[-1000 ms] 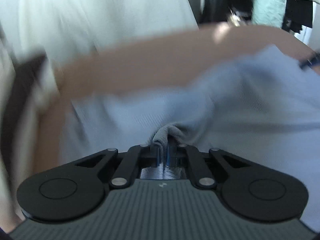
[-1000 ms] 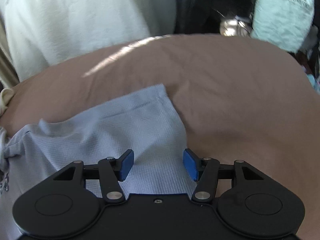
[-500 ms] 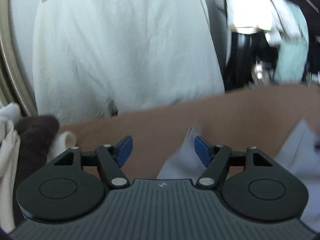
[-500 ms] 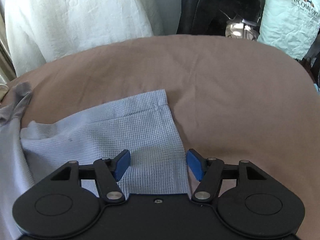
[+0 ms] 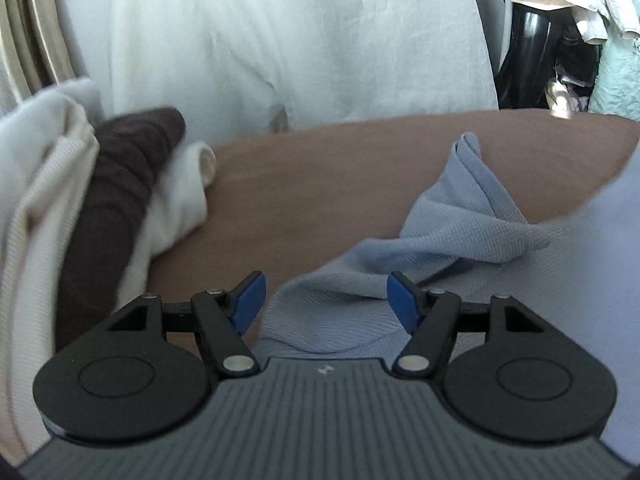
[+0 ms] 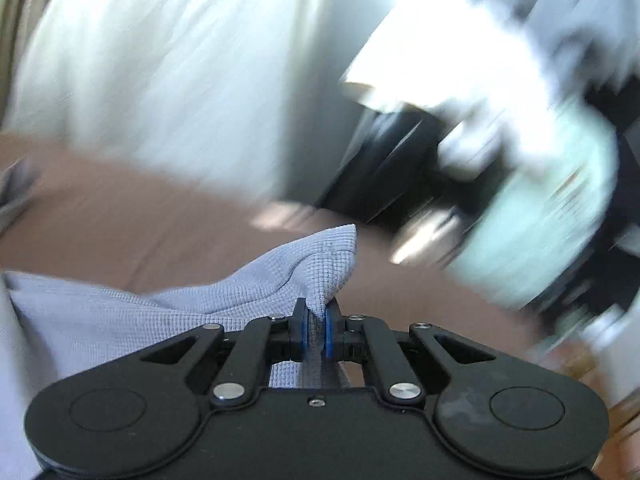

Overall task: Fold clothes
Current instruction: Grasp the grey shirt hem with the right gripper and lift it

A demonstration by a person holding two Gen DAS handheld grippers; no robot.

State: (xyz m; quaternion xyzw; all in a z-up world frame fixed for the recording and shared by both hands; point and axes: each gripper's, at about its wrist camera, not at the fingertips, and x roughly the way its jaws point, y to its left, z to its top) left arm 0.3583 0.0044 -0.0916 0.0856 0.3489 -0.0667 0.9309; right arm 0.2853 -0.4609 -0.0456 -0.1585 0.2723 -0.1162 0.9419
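Observation:
A light blue waffle-knit garment point(image 5: 472, 220) lies rumpled on a brown surface point(image 5: 320, 176). In the left wrist view my left gripper point(image 5: 324, 300) stands open just above a fold of it, pads clear of the cloth. In the right wrist view the same blue garment point(image 6: 256, 292) is lifted into a peak. My right gripper point(image 6: 316, 328) is closing on a pinch of its edge, the cloth squeezed between the blue pads. That view is heavily blurred.
A pile of cream and dark brown clothes point(image 5: 120, 196) lies at the left of the brown surface. White fabric point(image 5: 280, 40) hangs behind it. Dark furniture and a pale green bag point(image 6: 536, 216) stand at the back right.
My left gripper let go of the blue cloth, opened and shifted sideways along the garment. My right gripper closed on the garment's edge and raised it while rolling.

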